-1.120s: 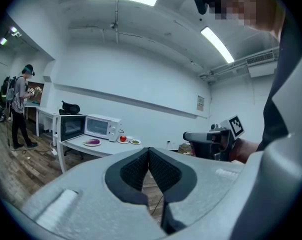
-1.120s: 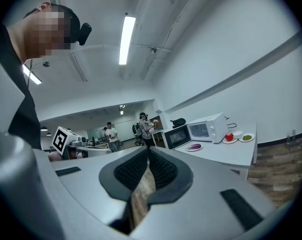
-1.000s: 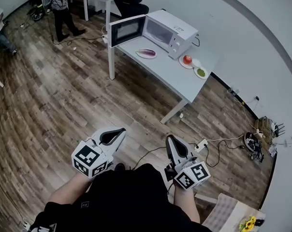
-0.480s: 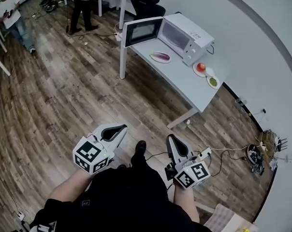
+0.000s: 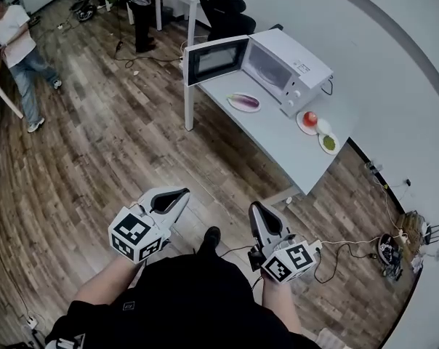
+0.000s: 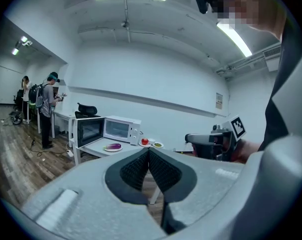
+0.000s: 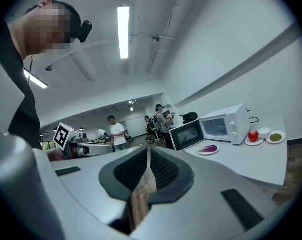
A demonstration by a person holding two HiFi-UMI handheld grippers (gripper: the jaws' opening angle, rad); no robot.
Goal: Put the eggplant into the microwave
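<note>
Eggplant (image 5: 243, 102) on far table (image 5: 278, 140), left gripper (image 5: 180, 194) and right gripper (image 5: 256, 209) well apart, fingers (image 6: 133, 171) closed, empty.

Red fruit (image 5: 310, 117), perhaps tomato, rests on a plate (image 5: 301, 126).

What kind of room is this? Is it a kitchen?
Probably an office or lab, not a kitchen: the microwave sits on a plain white desk, an office chair stands nearby, and cables lie on the wooden floor.
</note>
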